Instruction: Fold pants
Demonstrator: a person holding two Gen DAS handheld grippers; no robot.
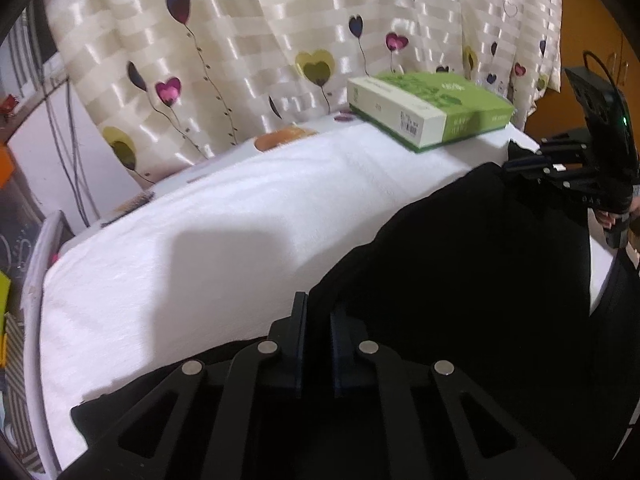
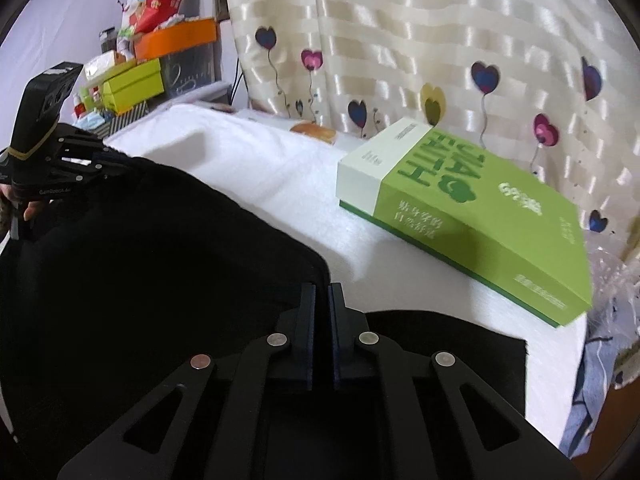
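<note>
Up close in the left wrist view, the left gripper point(image 1: 319, 312) has its 2 fingers drawn narrow, pinching an edge of the black pants point(image 1: 460, 272), whose fabric fills the slim gap between them. The pants spread from there across the right half of the frame, draped over a white towel point(image 1: 200, 248) that covers the tabletop. At the far right, the right gripper point(image 1: 520, 164) is clamped on another edge of the same garment, held up above the surface. A green box point(image 1: 428, 106) lies on the far part of the towel, clear of the pants, and a striped curtain with heart-shaped flowers point(image 1: 248, 40) hangs behind it.

Turning to the right wrist view, the right gripper point(image 2: 321, 300) also shows 2 fingers nearly together, with dark cloth of the pants point(image 2: 152, 260) caught between them. The fabric runs leftward in a raised sheet to the left gripper point(image 2: 114, 160), which grips its far edge. The white towel point(image 2: 280, 184) shows beyond the cloth, and the green box point(image 2: 480, 224) sits on it at the right, near the pants without touching them. Stacked boxes point(image 2: 140, 72) clutter the far left corner beside the curtain point(image 2: 440, 40).
</note>
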